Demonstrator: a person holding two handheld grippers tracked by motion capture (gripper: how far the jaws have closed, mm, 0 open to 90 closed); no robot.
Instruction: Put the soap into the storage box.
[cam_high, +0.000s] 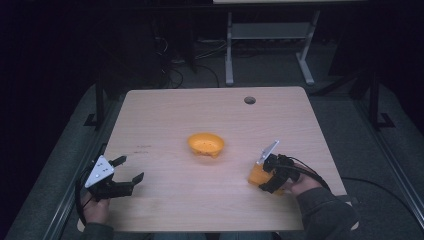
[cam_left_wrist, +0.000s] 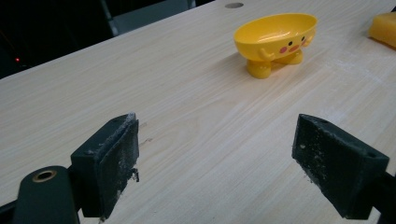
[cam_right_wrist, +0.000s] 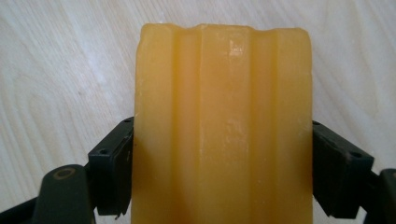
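Observation:
A yellow bowl-shaped dish with a cartoon face and small feet (cam_high: 206, 144) (cam_left_wrist: 276, 41) stands at the middle of the light wood table (cam_high: 165, 185). An orange-yellow ridged block (cam_high: 258, 174) (cam_right_wrist: 223, 126) lies at the right front of the table; my right gripper (cam_high: 265, 175) (cam_right_wrist: 223, 182) has both jaws pressed against its sides. At the left front my left gripper (cam_high: 131, 169) (cam_left_wrist: 217, 163) hovers over bare wood, open, with nothing between its jaws. A corner of the block (cam_left_wrist: 384, 29) also shows at the right edge of the left gripper view.
A round cable hole (cam_high: 249, 100) (cam_left_wrist: 233, 5) sits near the table's far edge. Beyond the table stands a white-legged desk frame (cam_high: 270, 45) amid floor cables. Dark rails run along both sides of the table.

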